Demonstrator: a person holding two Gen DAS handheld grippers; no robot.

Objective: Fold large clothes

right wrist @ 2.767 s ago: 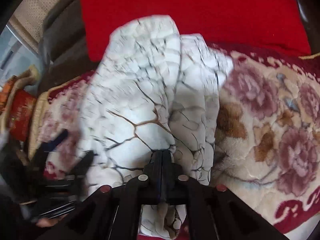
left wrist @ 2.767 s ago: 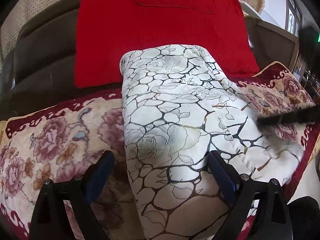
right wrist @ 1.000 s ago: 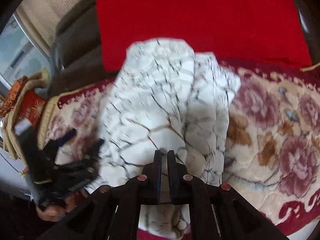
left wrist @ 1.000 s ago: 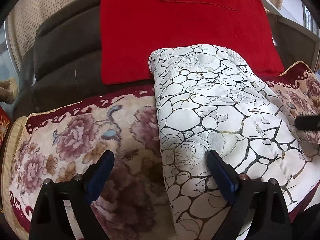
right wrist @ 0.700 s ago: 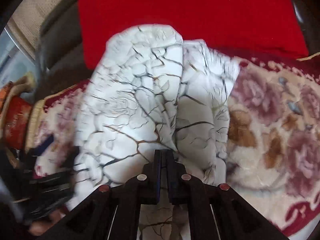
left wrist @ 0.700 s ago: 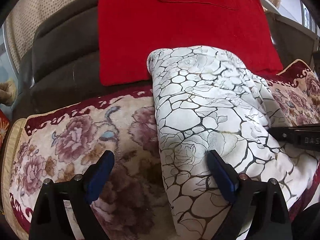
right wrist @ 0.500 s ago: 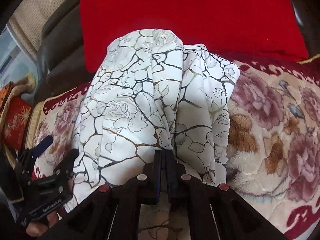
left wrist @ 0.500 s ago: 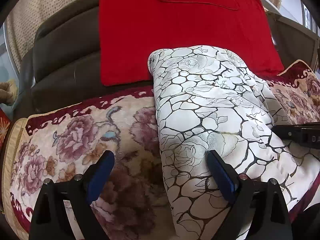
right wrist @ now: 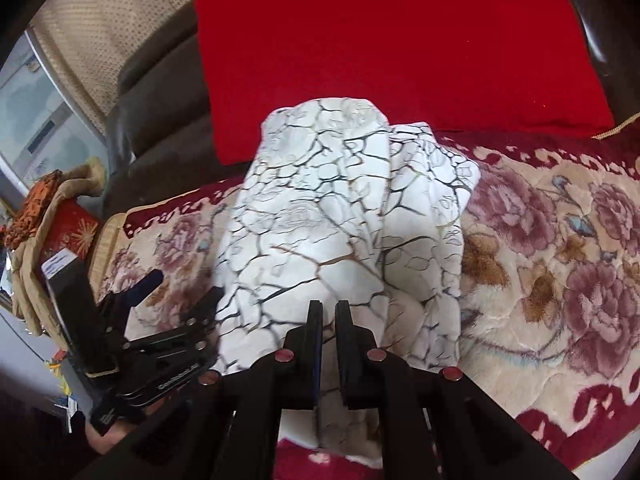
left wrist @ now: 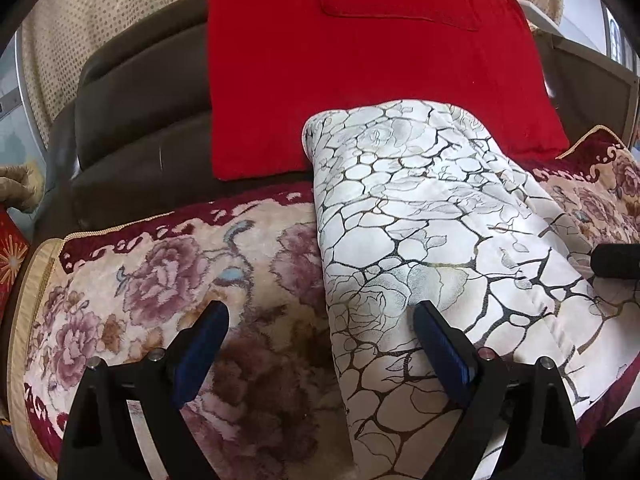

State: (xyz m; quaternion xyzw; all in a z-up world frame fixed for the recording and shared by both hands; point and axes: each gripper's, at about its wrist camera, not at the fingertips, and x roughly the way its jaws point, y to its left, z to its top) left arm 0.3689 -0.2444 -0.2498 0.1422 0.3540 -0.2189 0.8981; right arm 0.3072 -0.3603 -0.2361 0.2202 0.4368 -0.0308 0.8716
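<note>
Presently the white patterned garment (right wrist: 320,216) is seen lying on the sofa's floral cover (right wrist: 560,264), pinched at its near edge by the right hand-held gripper (right wrist: 328,312); the left hand-held gripper (left wrist: 320,340) is held wide, empty. If tugged, the thin fabric could be lost from so narrow a pinch.

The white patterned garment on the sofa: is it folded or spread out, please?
Folded. The white patterned garment lies as a narrow, layered strip along the floral sofa cover, with doubled edges showing in the right wrist view.
</note>
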